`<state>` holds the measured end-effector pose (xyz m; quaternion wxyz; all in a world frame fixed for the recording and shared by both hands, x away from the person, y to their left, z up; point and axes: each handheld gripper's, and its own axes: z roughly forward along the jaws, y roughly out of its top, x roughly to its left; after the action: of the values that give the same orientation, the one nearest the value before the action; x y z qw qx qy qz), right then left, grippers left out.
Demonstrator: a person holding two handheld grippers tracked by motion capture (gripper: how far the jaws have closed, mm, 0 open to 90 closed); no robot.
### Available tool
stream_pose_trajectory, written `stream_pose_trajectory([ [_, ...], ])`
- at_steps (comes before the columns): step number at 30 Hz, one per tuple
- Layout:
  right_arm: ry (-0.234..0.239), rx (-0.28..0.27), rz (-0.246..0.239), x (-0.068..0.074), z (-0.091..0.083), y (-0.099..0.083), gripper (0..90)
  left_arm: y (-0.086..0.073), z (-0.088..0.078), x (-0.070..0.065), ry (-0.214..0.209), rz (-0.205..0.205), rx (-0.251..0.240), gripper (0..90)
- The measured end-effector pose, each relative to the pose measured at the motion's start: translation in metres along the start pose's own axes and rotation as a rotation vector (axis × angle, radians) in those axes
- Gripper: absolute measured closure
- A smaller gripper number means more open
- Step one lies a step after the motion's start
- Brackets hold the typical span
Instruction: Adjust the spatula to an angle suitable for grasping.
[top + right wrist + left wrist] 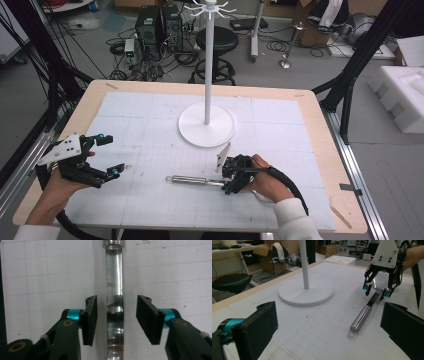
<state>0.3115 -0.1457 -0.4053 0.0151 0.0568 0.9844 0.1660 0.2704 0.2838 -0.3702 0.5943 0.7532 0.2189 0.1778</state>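
Note:
A steel kitchen utensil (192,180) lies flat on the white gridded mat, its round handle with a hanging loop pointing left. My right gripper (231,177) points down over the utensil's flat neck (114,285). Its pads (91,315) stand on either side of the metal with a narrow gap each side, not touching it. From the left gripper view, the right gripper (377,292) hovers over the utensil (362,316) at its far end. My left gripper (111,155) rests at the mat's left side, wide open and empty, its jaws (329,335) framing the mat.
A white hanging stand (206,131) with a tall pole and hooked top stands at the mat's centre back. The wooden table edge (320,115) rings the mat. A black stool (217,40), cables and foam blocks (405,95) are on the floor beyond.

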Motion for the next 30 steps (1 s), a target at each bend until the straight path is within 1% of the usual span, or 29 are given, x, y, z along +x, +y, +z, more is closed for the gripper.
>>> stream_pose_trajectory([
  [2,-0.005,0.006,0.000,0.000,0.000,0.000,55.5,0.001,0.000,0.000,-0.008,-0.006,-0.020,1.7],
  [3,-0.002,0.008,0.007,0.000,0.000,0.000,58.1,0.001,-0.001,0.000,-0.004,-0.002,-0.024,1.7],
  [5,0.006,0.008,0.001,0.000,0.001,0.001,60.1,0.001,-0.001,0.000,-0.006,-0.004,-0.015,1.7],
  [7,0.016,0.019,0.008,0.000,0.002,0.002,61.5,0.000,0.000,0.000,-0.007,-0.009,-0.007,1.7],
  [8,0.019,0.019,0.002,0.000,0.003,0.003,61.9,0.000,0.000,0.000,-0.008,-0.007,-0.006,1.7],
  [9,0.019,0.023,0.010,0.000,0.003,0.003,62.4,0.000,0.000,0.000,-0.009,-0.003,-0.007,1.7],
  [11,0.020,0.023,0.003,-0.001,0.004,0.004,64.4,0.000,0.000,0.000,-0.009,-0.004,-0.006,1.7],
  [13,0.027,0.036,0.007,0.000,0.004,0.005,66.2,0.000,0.000,0.000,-0.006,-0.005,-0.005,1.7],
  [15,0.021,0.041,0.008,0.000,0.006,0.006,66.7,0.000,0.000,0.000,-0.005,-0.006,-0.007,1.7],
  [19,0.031,0.045,0.004,-0.001,0.008,0.009,68.9,0.001,0.000,0.000,-0.004,-0.006,-0.007,1.7],
  [23,0.029,0.054,0.000,-0.001,0.009,0.011,73.0,0.001,0.000,0.000,-0.005,-0.007,-0.009,1.7],
  [25,0.035,0.060,0.002,-0.002,0.009,0.011,73.3,0.001,0.000,0.000,-0.005,-0.008,-0.011,1.7],
  [30,0.032,0.063,-0.002,-0.002,0.009,0.012,74.7,0.000,0.000,0.000,-0.005,-0.007,-0.007,1.7],
])
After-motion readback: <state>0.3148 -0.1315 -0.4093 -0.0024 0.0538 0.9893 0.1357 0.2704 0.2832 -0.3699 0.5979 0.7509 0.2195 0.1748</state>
